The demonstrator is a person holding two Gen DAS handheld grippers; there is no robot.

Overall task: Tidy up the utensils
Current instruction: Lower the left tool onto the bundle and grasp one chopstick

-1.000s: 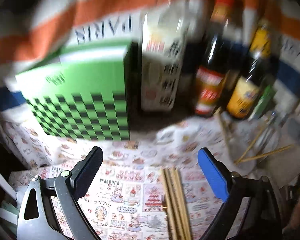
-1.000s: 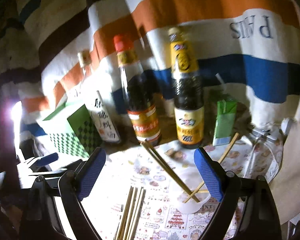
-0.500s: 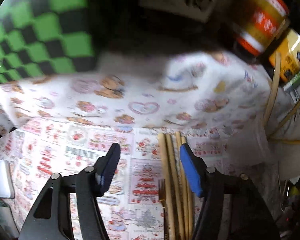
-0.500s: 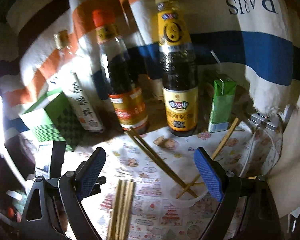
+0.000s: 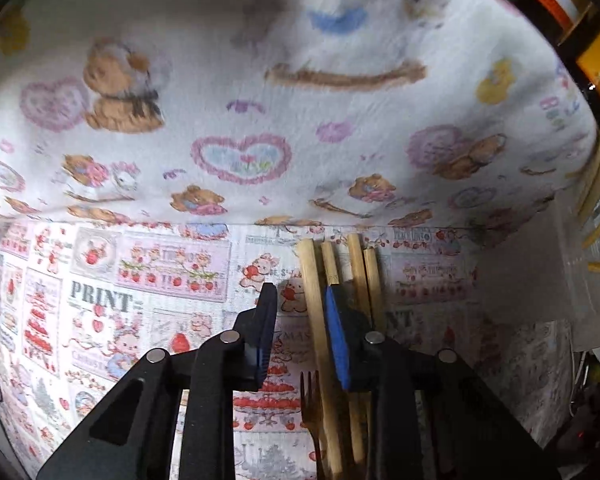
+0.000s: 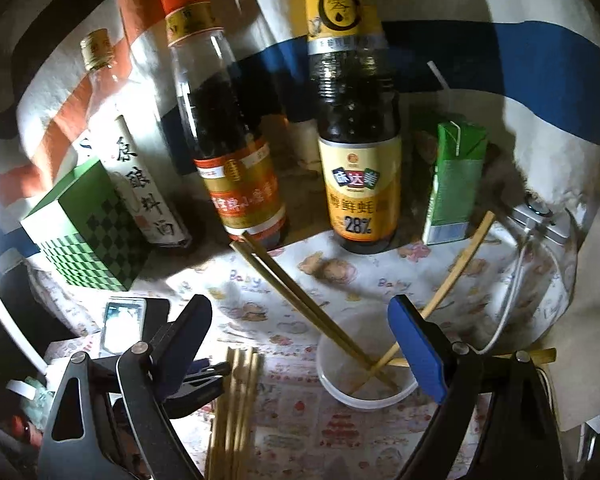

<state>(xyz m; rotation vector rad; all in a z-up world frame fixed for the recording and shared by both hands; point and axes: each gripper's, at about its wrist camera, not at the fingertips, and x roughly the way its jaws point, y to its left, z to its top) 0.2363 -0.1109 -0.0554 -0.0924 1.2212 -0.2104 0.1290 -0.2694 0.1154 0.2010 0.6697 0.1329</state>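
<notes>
Dropped close over the printed cloth [image 5: 100, 300], left gripper [image 5: 300, 312] closing astride the leftmost of four flat chopsticks [image 5: 314, 300], pads not yet pressing; right gripper [image 6: 300, 320] wide open, empty, above the cup [image 6: 340, 344] holding more chopsticks [image 6: 296, 300].

White printed tablecloth [image 5: 100, 312] bears red strawberry panels and brown bears; square cardboard box [image 6: 88, 240] green-and-black checked; small drink carton [image 6: 454, 184] green; pale bamboo chopsticks [image 5: 312, 280]; backdrop cloth [image 6: 540, 80] striped orange, white, blue.

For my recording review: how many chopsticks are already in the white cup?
3. Two chopsticks lean together toward the left, up toward the bottles; a third chopstick leans right, toward the green carton. All stand in the white cup. The right gripper hides part of the cup.
</notes>
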